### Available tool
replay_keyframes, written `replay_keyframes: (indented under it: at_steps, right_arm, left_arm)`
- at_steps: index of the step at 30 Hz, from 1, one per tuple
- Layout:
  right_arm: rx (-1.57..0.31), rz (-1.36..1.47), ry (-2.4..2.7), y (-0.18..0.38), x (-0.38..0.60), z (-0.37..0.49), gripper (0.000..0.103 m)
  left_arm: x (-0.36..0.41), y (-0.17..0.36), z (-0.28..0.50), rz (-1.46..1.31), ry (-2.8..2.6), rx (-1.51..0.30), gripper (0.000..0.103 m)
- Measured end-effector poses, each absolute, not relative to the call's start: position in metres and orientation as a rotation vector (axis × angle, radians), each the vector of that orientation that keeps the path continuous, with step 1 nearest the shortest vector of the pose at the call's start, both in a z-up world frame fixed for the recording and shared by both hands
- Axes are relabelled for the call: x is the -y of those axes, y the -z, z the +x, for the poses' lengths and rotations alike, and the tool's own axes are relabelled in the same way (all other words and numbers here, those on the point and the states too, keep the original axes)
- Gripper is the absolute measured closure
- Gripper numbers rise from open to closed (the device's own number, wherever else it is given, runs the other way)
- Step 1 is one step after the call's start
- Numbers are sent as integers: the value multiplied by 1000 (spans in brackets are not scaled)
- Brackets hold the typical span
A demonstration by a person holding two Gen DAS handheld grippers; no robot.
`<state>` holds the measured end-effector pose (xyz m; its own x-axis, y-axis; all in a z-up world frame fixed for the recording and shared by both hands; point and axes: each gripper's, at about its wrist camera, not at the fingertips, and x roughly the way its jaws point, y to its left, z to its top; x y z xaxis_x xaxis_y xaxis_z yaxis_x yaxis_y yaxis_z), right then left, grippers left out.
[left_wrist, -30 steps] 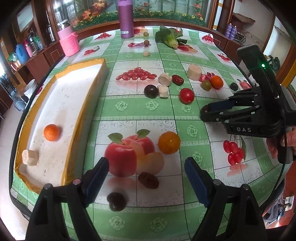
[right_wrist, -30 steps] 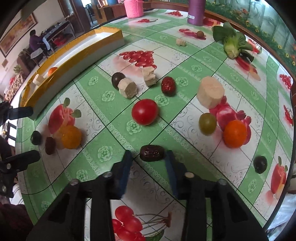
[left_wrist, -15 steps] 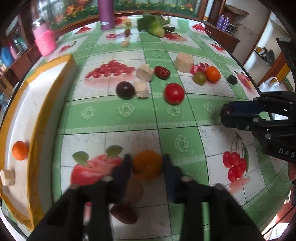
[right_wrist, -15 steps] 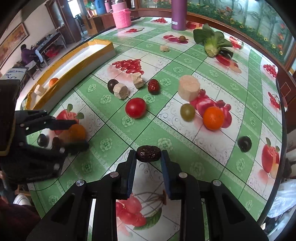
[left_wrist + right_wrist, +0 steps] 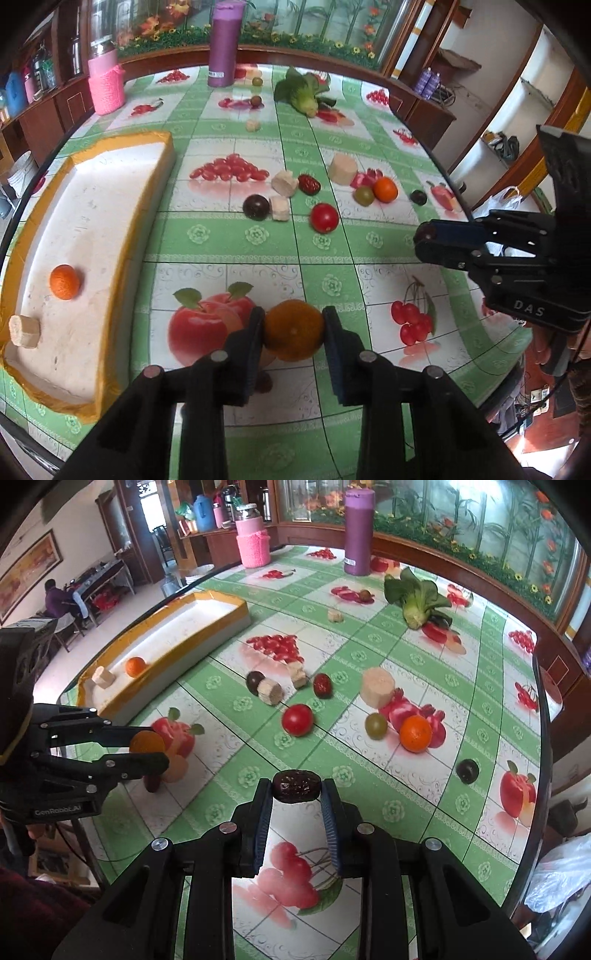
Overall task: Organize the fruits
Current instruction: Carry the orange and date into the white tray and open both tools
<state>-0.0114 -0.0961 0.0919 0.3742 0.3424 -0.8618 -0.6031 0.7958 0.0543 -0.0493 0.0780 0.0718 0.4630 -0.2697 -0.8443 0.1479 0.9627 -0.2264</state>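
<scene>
The left gripper point(image 5: 293, 328) was clamped on an orange point(image 5: 293, 329), its blue pads pressing both sides of the fruit, lifted above the printed apple on the tablecloth point(image 5: 236, 236). Its jaws had just been closing, with that orange between them. The right gripper point(image 5: 295, 794) was closed on a dark wrinkled date point(image 5: 295, 785), pinched at its fingertips above the cloth.

Just below the left gripper one more dark date point(image 5: 151, 782) lay on the cloth, partly hidden.

To the left stood the white tray point(image 5: 122, 221) with a yellow rim. It held two things: one small orange point(image 5: 65, 281) and one pale cylindrical chunk point(image 5: 24, 331), near each other at the close end.

Further out, loose on the cloth, lay one red tomato point(image 5: 324, 218), one dark round plum point(image 5: 256, 207), two pale cut chunks point(image 5: 279, 208) beside it, and one red date point(image 5: 308, 184). To their right sat one larger pale cylinder point(image 5: 343, 169), one green fruit point(image 5: 364, 195) touching one orange fruit point(image 5: 385, 189), and one small black fruit point(image 5: 419, 197) apart from them.

Beyond these were one small pale piece point(image 5: 252, 125), two small round fruits point(image 5: 255, 100), and one leafy green vegetable point(image 5: 304, 94). At the far edge stood one purple bottle point(image 5: 222, 44) and one jar in a pink knitted cover point(image 5: 106, 79).
</scene>
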Motion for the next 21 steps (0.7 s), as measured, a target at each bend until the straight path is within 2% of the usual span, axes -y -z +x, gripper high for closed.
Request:
replay_keyframes:
  at_steps: [21]
  right_arm:
    - [-939, -277, -775, -134, -73, 27, 77]
  left_arm:
    - [-230, -93, -48, -243, 39, -946, 69]
